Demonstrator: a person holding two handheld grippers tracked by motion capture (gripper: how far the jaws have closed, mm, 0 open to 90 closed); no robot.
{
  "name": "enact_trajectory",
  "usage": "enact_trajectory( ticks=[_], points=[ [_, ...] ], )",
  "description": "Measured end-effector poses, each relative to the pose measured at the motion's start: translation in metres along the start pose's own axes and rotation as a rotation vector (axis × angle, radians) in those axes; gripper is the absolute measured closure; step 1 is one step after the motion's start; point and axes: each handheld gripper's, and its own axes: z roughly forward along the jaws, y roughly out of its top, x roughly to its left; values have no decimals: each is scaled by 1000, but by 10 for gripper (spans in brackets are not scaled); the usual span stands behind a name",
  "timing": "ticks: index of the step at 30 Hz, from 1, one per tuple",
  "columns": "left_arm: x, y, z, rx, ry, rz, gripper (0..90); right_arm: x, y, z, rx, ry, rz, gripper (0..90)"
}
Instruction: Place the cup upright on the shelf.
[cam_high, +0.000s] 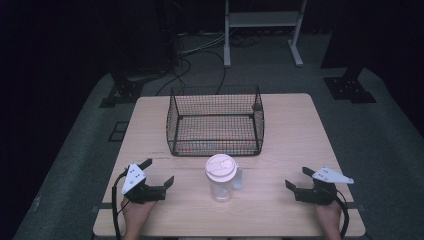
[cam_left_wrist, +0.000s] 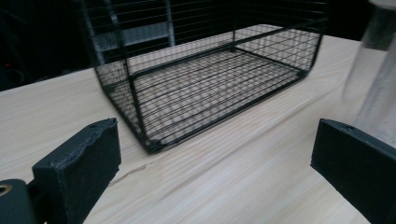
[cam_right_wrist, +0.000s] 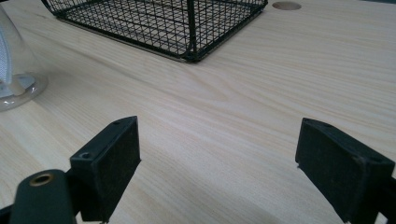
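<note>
While both tongs gape, jar (cam_high: 221, 178) betw. them.

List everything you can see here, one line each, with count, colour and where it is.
Wire basket: one, black, empty, middle of the table toward its far edge.
Pitcher: one, clear with a white lid, near side of the table, in front of the basket, between the grippers.
Table: one, light wood, centre of the high view.
Frame: one, white, on the floor beyond the table.
Cables: several, black, on the floor behind the table.
Left gripper: one, black, open, near left of the table.
Right gripper: one, black, open, near right.
</note>
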Motion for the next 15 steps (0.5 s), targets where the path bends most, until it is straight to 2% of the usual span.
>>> enact_trajectory(
  ticks=[4, 5, 9, 11, 15],
  points=[
    [-6, 14, 2, -9, -31, 32, 7, 0, 0, 0, 3, 2, 3, 129],
    [-6, 14, 2, -9, -31, 32, 7, 0, 0, 0, 3, 2, 3, 129],
    [-8, 26, 2, -10, -90, 24, 6, 0, 0, 1, 4, 3, 2, 129],
    [-9, 31, 2, -28, -119, 19, 7, 0, 0, 1, 4, 3, 4, 129],
    [-12, 43, -2, -47, -152, 37, 7, 0, 0, 1, 4, 3, 5, 129]
  ],
)
